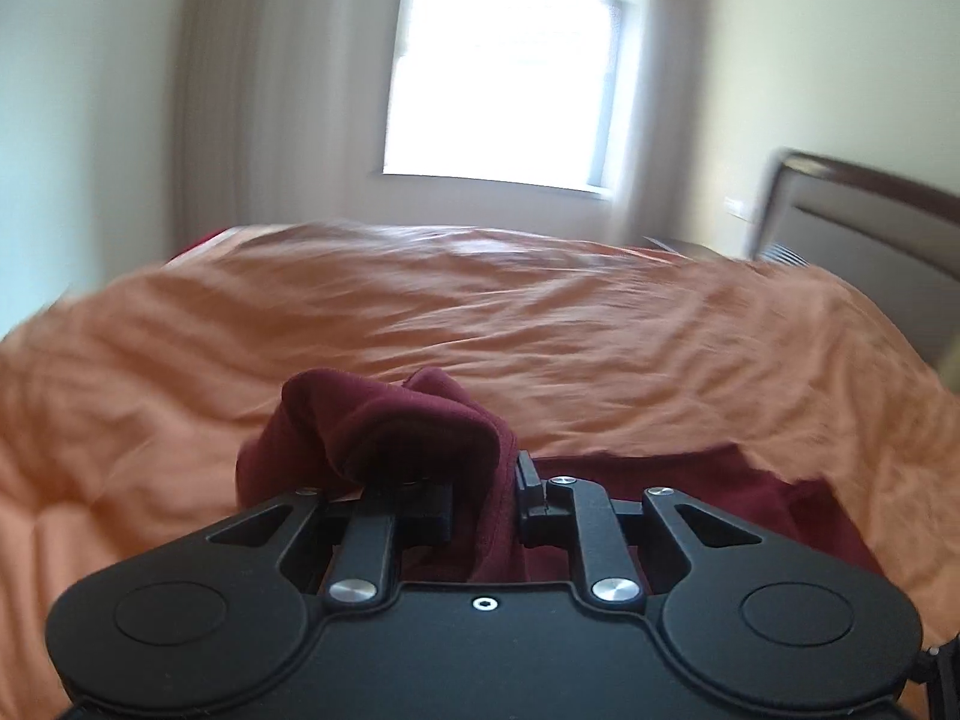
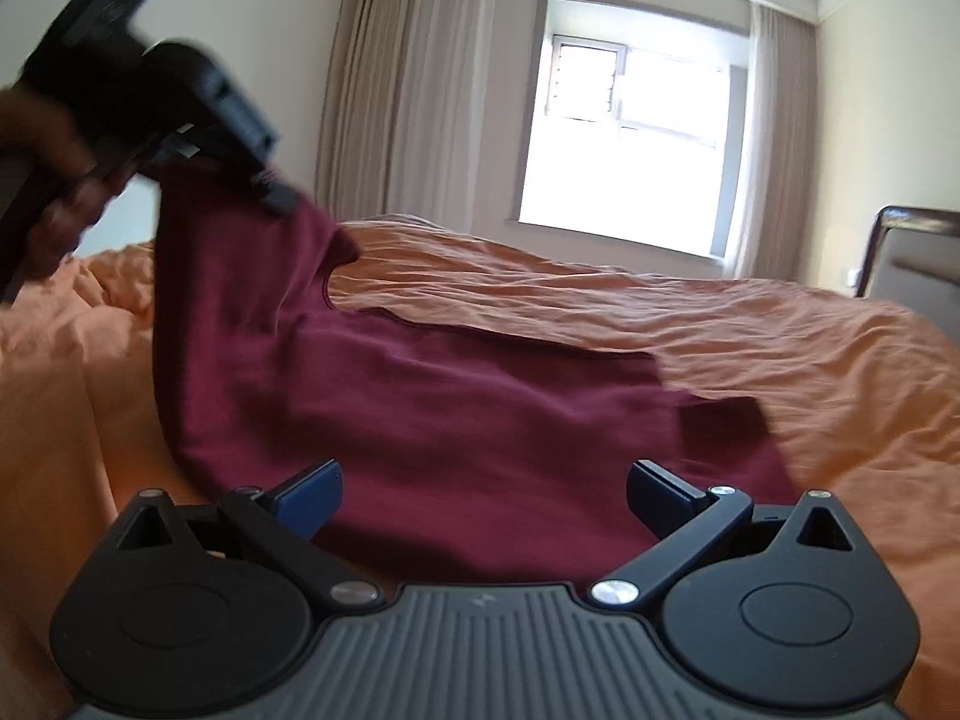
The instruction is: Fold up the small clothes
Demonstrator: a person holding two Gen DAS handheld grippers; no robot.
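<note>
- Here, at the far left of the right wrist view, a hand (image 2: pixel 54 180) is holding the left tongs (image 2: pixel 282 201) up above the bed (image 2: pixel 780 348), and both are blurring.
- The left tongs are pinching a bunched corner of the maroon T-shirt (image 2: pixel 450 408); in their own view the cloth (image 1: pixel 390 420) is heaping over the left finger and running down between the two closed fingers.
- From that raised corner the shirt is hanging down and spreading to the right across the orange bedspread (image 1: pixel 480 312), its neckline edge lying toward the window (image 2: pixel 636 120) and one short sleeve (image 2: pixel 726 420) lying flat at the right end.
- The right tongs (image 2: pixel 483 495) are standing wide open low over the near part of the shirt, the blue pads (image 2: pixel 312 492) gripping nothing.
- Pale curtains (image 2: pixel 408 90) are hanging on either side of the window, and a dark headboard (image 2: pixel 918 252) is showing at the far right.
</note>
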